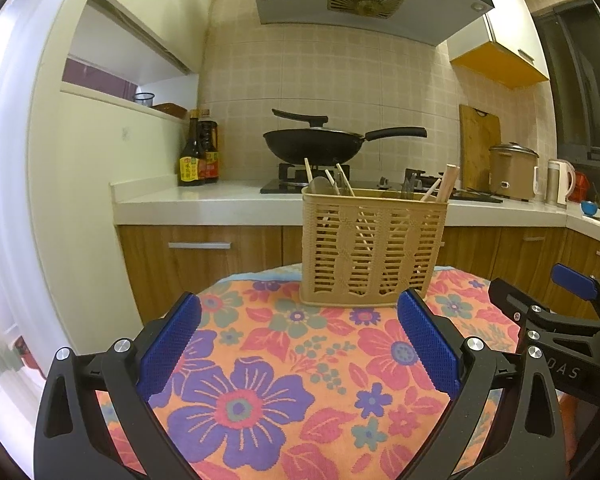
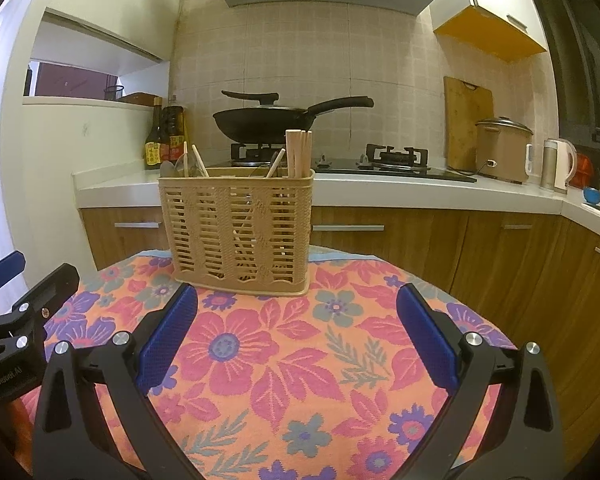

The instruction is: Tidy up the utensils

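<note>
A tan slatted utensil basket (image 1: 374,246) (image 2: 240,232) stands upright at the far side of a round table under a floral cloth (image 1: 284,364) (image 2: 300,360). Wooden chopsticks (image 2: 298,154) (image 1: 448,184) and pale spoon handles (image 2: 188,162) poke out of its top. My left gripper (image 1: 300,340) is open, blue pads wide apart, empty, short of the basket. My right gripper (image 2: 298,334) is open too, empty, just in front of the basket. In the left wrist view the right gripper (image 1: 560,320) shows at the right edge; in the right wrist view the left gripper (image 2: 16,312) shows at the left edge.
Behind the table runs a white counter (image 2: 380,190) with a gas hob and a black wok (image 2: 268,122). Sauce bottles (image 1: 198,156) stand at its left end. A cutting board (image 2: 466,128), rice cooker (image 2: 502,150) and kettle (image 2: 560,164) sit to the right. Wooden cabinets are below.
</note>
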A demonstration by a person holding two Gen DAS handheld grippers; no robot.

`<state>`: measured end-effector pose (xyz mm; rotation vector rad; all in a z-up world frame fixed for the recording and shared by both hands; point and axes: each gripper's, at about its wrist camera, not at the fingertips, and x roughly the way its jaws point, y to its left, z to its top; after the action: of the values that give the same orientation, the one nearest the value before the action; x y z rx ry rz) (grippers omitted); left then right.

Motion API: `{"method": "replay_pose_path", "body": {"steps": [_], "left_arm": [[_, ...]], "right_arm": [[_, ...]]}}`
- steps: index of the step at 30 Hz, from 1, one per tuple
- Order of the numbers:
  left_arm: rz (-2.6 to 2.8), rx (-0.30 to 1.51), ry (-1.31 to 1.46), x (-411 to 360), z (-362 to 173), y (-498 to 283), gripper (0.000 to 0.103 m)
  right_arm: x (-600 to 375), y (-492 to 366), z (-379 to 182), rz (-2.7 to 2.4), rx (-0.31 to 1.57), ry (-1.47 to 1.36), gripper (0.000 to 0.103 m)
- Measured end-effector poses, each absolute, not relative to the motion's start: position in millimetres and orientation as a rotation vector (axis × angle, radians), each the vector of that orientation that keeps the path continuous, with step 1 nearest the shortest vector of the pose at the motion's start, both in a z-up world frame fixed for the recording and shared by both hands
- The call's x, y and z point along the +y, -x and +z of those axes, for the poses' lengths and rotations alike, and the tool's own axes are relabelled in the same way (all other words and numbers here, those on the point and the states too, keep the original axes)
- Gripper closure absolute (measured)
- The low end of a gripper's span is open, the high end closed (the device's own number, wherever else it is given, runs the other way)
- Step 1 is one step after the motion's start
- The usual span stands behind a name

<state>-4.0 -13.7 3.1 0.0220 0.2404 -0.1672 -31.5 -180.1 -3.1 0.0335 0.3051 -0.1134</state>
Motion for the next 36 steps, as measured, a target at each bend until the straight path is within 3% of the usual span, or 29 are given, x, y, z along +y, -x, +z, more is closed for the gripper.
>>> {"method": "replay_pose_path", "body": {"steps": [36], "left_arm": [[-0.163, 0.252, -0.021, -13.8, 2.0, 1.7, 0.008]], "right_arm": [[-177.2, 29.5, -3.7, -0.116, 0.316, -0.015, 0.008]]}}
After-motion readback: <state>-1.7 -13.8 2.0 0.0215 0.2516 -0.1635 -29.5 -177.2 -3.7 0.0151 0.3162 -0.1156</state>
